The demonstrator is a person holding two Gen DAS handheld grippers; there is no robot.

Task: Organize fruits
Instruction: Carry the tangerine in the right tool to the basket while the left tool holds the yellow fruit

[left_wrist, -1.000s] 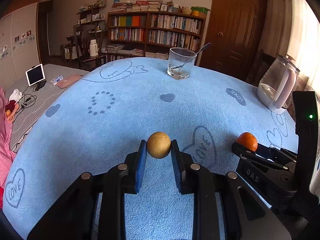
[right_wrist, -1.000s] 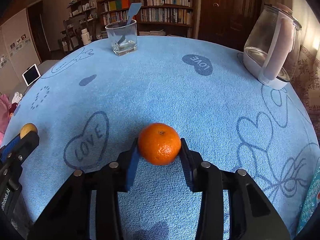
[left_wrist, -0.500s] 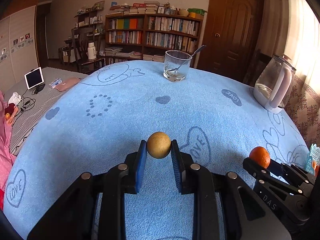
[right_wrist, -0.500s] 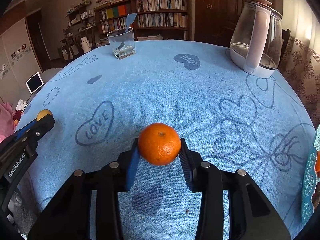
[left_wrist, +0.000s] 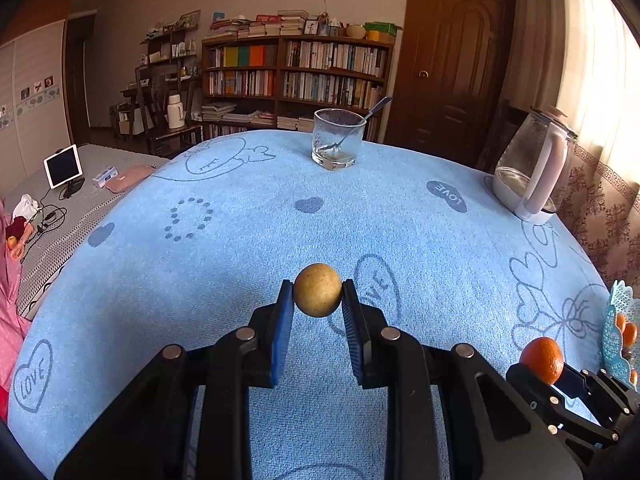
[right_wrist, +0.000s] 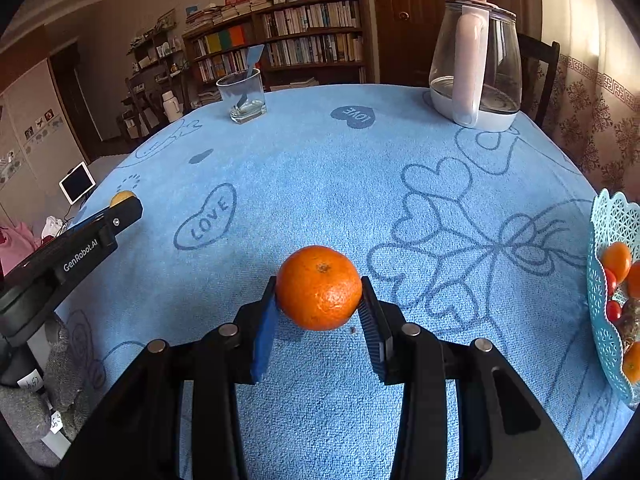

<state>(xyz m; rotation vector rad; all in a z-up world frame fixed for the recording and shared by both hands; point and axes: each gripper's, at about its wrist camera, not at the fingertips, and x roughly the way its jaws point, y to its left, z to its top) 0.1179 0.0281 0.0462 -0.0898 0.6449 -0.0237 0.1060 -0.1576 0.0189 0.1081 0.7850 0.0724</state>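
Both fruits are lifted clear of the blue terry tablecloth (right_wrist: 320, 168), apparently bound for the turquoise lattice fruit basket (right_wrist: 610, 216) at its right edge: the right gripper (right_wrist: 319, 300) clamps a round orange mandarin (right_wrist: 319, 287) nearer it, the left gripper (left_wrist: 317, 300) pinches a small tan round fruit (left_wrist: 317, 295) farther left.

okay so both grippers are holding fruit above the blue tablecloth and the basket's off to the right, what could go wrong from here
1. The right gripper pinches the orange only at its sides; round fruit like this might slip out and roll across the tablecloth.
2. The teal basket sits at the table's right edge and already holds fruit, so a careless drop could bounce out or nudge it.
3. The left gripper with the small yellow fruit is close alongside; both heading for the basket together might collide.
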